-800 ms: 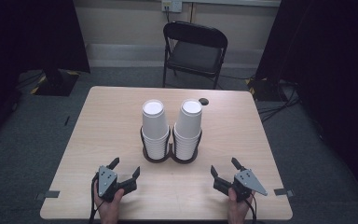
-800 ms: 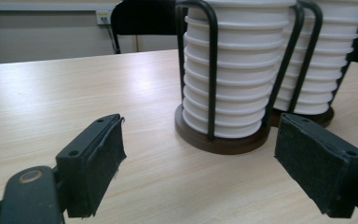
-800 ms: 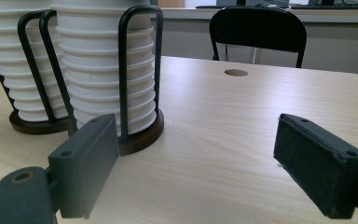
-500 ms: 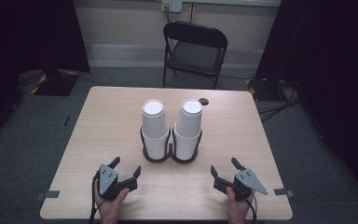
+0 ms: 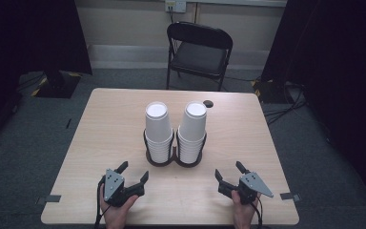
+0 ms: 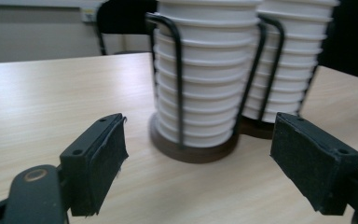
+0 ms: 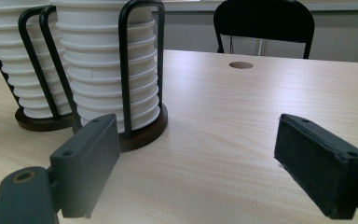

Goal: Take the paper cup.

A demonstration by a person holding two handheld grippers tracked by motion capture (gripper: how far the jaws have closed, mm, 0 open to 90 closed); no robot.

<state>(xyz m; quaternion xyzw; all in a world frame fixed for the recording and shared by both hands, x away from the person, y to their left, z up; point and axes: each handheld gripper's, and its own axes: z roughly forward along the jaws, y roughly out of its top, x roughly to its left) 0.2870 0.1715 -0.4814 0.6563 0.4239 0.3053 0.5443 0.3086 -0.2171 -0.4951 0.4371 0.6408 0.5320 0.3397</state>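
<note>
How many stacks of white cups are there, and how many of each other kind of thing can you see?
Stacks of white cups: 2, the left stack and the right stack
Black wire cup holder: 1
Grippers: 2, the left gripper and the right gripper
Folding chair: 1
Table: 1
Total: 7

Tops of both cup stacks [image 6: 205, 70] run off the upper edge in the left gripper view, and in the right gripper view the left stack [image 7: 25, 65] is also clipped at the left edge. The wire holder [image 5: 174, 155] hides the lowest cups behind its base and loops, so the cup count can't be told. In the high view the person's hands [image 5: 116, 212] are cut at the bottom edge, and the small dark round mark [image 5: 208, 103] is too small to identify.
</note>
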